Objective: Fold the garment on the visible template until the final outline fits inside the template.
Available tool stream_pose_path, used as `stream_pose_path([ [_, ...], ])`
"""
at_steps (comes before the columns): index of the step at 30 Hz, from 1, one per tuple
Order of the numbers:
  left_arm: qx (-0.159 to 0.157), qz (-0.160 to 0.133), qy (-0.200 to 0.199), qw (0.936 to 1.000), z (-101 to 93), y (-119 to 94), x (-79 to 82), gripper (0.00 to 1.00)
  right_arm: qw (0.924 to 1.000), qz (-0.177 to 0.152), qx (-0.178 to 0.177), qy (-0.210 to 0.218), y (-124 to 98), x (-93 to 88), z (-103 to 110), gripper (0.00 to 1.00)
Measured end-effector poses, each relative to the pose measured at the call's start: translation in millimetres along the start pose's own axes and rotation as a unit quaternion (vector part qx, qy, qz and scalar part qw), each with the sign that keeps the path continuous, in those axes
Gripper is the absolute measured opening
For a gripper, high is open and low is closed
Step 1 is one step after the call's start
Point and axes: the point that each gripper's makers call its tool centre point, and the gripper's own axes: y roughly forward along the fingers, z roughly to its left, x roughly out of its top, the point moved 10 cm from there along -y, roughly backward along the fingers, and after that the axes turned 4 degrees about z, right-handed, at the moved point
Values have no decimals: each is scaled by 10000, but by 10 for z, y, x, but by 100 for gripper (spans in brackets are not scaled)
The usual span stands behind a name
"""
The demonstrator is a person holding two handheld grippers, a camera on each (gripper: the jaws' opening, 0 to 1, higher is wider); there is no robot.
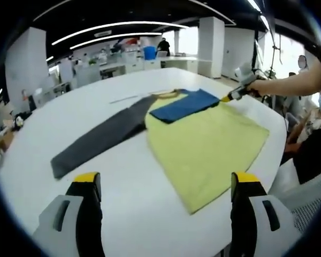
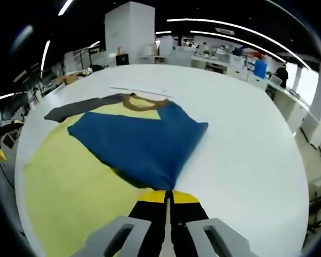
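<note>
A long-sleeved garment lies flat on the white round table (image 1: 123,214). It has a yellow body (image 1: 208,144), a grey sleeve (image 1: 101,136) stretched out to the left, and a blue sleeve (image 1: 184,104) folded across the chest below the tan collar (image 1: 168,95). My left gripper (image 1: 166,179) hovers open over bare table in front of the hem, holding nothing. In the right gripper view, my right gripper (image 2: 168,197) is shut on the end of the blue sleeve (image 2: 142,139), which lies over the yellow body (image 2: 69,182). The right gripper (image 1: 234,95) also appears in the left gripper view.
A thin pale strip (image 2: 142,91) lies on the table (image 2: 246,139) beyond the collar (image 2: 142,104). The grey sleeve (image 2: 77,110) reaches toward the far left edge. A person's arm (image 1: 294,83) comes in from the right. Office desks (image 1: 123,61) stand behind the table.
</note>
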Motion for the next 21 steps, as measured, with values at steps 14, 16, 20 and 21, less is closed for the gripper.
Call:
stream_pose_path([
  [14, 149, -125, -203, 9996, 178, -10, 7, 98, 9996, -33, -21, 274, -62, 15, -92, 7],
  [16, 143, -146, -222, 9995, 191, -13, 14, 98, 9982, -109, 44, 596, -138, 20, -79, 18],
  [20, 93, -222, -198, 9995, 195, -7, 50, 99, 9939, -397, 474, 910, -270, 85, -38, 40],
  [21, 86, -234, -191, 9995, 197, -3, 58, 99, 9944, -417, 493, 841, -309, 100, -29, 44],
])
